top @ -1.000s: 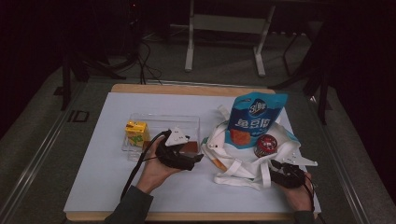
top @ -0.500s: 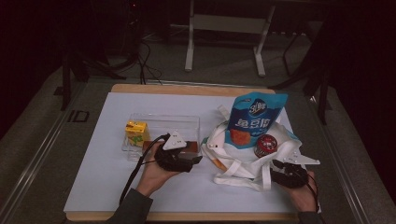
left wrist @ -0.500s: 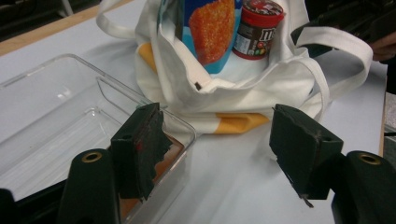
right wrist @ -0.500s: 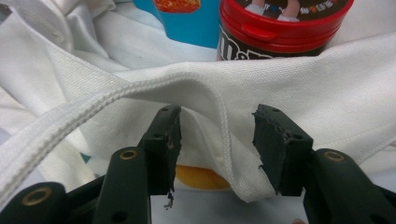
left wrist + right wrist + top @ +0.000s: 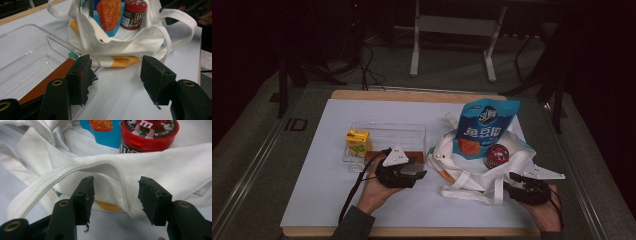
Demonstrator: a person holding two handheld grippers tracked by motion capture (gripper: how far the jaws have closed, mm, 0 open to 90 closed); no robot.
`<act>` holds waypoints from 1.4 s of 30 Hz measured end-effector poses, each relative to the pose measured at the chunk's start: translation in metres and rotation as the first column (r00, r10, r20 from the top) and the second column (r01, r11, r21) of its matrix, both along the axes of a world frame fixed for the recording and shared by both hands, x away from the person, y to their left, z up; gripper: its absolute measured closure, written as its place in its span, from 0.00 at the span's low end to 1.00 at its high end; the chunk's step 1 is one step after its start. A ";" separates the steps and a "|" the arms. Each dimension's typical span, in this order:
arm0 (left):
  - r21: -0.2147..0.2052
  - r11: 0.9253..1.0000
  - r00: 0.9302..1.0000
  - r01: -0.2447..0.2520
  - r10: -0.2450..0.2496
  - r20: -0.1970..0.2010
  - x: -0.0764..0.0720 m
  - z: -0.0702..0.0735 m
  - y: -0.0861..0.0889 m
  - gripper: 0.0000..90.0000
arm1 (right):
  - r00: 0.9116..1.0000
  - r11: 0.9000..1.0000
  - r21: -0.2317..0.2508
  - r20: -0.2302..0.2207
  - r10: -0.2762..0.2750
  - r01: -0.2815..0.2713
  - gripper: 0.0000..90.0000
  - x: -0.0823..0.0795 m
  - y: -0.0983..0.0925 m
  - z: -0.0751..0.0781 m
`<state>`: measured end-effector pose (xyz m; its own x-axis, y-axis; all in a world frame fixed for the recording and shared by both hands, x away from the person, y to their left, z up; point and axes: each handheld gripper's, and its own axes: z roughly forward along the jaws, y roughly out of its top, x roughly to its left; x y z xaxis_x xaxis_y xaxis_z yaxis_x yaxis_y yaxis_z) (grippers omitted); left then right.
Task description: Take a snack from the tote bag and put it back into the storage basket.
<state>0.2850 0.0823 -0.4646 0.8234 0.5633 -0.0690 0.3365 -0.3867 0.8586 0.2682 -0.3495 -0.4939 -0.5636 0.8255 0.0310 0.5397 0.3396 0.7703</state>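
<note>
A white tote bag [image 5: 467,172] lies on the right of the table. A blue snack bag [image 5: 484,127] and a red-lidded candy can [image 5: 497,156] stand in its mouth. My left gripper [image 5: 419,172] is between the clear tray [image 5: 387,132] and the bag. Its jaws have just been closing but remain open [image 5: 115,67], the left jaw at the tray's corner [image 5: 96,66], nothing gripped. My right gripper [image 5: 514,180] is at the bag's near right. Its jaws have just been opening [image 5: 116,190], and the bag's hemmed rim [image 5: 120,175] lies just beyond them, untouched.
A yellow juice box [image 5: 358,142] stands in the tray's left end, and a flat brown bar [image 5: 52,77] lies along its near side. The bag's straps [image 5: 472,192] trail toward the front edge. White table surface [image 5: 317,200] lies at front left.
The right hand has shifted slightly by the bag's near right corner. The left hand stays between tray and bag. The bag and its contents have not moved.
</note>
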 end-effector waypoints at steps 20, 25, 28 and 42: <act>0.040 0.999 1.000 0.003 -0.003 0.008 -0.011 -0.042 0.017 0.55 | 1.000 0.999 0.024 0.014 0.025 -0.025 0.77 -0.011 -0.016 0.014; 0.040 0.999 1.000 -0.011 0.011 0.001 -0.010 -0.054 0.023 0.56 | 0.999 0.997 0.070 0.024 -0.025 0.024 0.91 -0.007 -0.015 0.014; 0.051 0.999 1.000 -0.006 0.006 -0.004 -0.008 -0.060 0.023 0.56 | 0.998 0.995 0.088 0.035 -0.057 0.054 0.93 -0.004 -0.012 0.015; 0.046 0.999 1.000 -0.018 0.019 -0.022 -0.003 -0.073 0.024 0.55 | 0.997 0.995 0.079 0.056 -0.059 0.054 0.75 0.006 -0.002 0.026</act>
